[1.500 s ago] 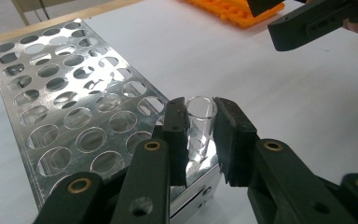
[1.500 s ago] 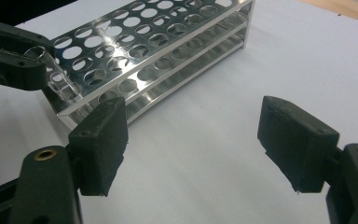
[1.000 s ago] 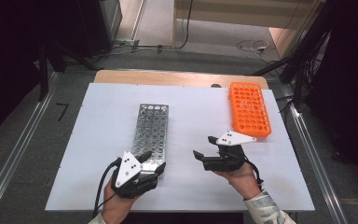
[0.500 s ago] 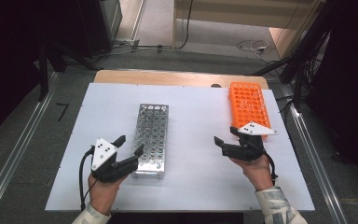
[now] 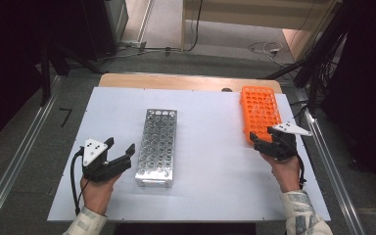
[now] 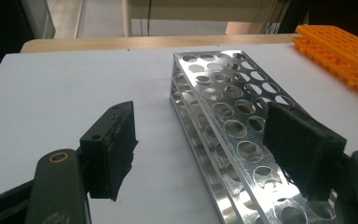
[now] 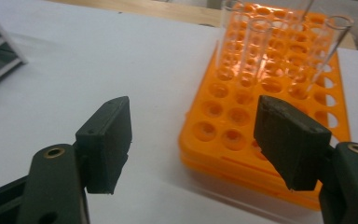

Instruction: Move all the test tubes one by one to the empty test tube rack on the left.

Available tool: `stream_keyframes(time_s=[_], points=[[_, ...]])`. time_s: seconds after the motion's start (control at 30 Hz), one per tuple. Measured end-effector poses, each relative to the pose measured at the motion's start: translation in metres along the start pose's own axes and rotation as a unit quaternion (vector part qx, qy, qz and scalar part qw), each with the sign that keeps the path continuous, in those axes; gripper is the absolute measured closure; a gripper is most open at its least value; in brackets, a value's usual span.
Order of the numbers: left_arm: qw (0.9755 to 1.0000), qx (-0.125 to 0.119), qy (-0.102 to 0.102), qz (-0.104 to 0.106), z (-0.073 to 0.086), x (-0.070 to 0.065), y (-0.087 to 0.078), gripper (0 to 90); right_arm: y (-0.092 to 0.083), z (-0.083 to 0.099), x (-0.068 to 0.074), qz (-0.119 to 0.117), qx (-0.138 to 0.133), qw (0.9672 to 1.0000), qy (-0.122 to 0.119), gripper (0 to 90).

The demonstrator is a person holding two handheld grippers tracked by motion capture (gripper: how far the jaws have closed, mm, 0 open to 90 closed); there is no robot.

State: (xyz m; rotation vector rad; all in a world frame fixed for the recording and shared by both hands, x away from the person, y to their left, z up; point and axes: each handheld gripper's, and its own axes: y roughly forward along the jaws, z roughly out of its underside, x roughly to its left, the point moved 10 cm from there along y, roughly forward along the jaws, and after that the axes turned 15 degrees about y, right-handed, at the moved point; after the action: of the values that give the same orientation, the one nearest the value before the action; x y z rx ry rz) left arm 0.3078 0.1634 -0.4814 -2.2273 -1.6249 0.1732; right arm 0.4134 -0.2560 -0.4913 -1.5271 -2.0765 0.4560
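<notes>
High view: both hands had spread apart since earlier. Left hand-held gripper [image 5: 120, 152], jaws just opening and empty, sat beside the metal rack [image 5: 157, 147] mid-desk. Right hand-held gripper [image 5: 260, 138], jaws apart, reached the orange rack [image 5: 259, 112]; tube pickup likely next.

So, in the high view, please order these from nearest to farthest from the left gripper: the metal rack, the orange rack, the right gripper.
Measured from the left gripper:
1. Metal rack, just beside it, toward the table's middle.
2. Right gripper, across the table at the right.
3. Orange rack, far right corner; it is only slightly farther than the right gripper.
</notes>
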Motion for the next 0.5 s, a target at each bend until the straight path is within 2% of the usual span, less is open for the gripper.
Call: stream_keyframes(time_s=[0.03, 0.17, 0.3, 0.5], points=[[1.0000, 0.001, 0.000, 0.001, 0.000, -0.001, 0.000, 25.5, 0.005, -0.003, -0.006, 0.009, -0.002, 0.9999, 0.003, 27.2], [1.0000, 0.001, 0.002, 0.001, 0.000, -0.002, 0.001, 25.6, 0.013, -0.009, -0.012, 0.018, -0.007, 0.9997, 0.011, 29.9], [1.0000, -0.001, 0.002, 0.001, 0.000, -0.003, 0.000, 25.7, 0.029, -0.016, -0.020, 0.028, -0.009, 0.9994, 0.019, 38.7], [1.0000, -0.003, 0.001, 0.001, -0.001, -0.003, 0.000, 25.8, 0.043, -0.019, -0.030, 0.041, -0.008, 0.9990, 0.016, 45.4]])
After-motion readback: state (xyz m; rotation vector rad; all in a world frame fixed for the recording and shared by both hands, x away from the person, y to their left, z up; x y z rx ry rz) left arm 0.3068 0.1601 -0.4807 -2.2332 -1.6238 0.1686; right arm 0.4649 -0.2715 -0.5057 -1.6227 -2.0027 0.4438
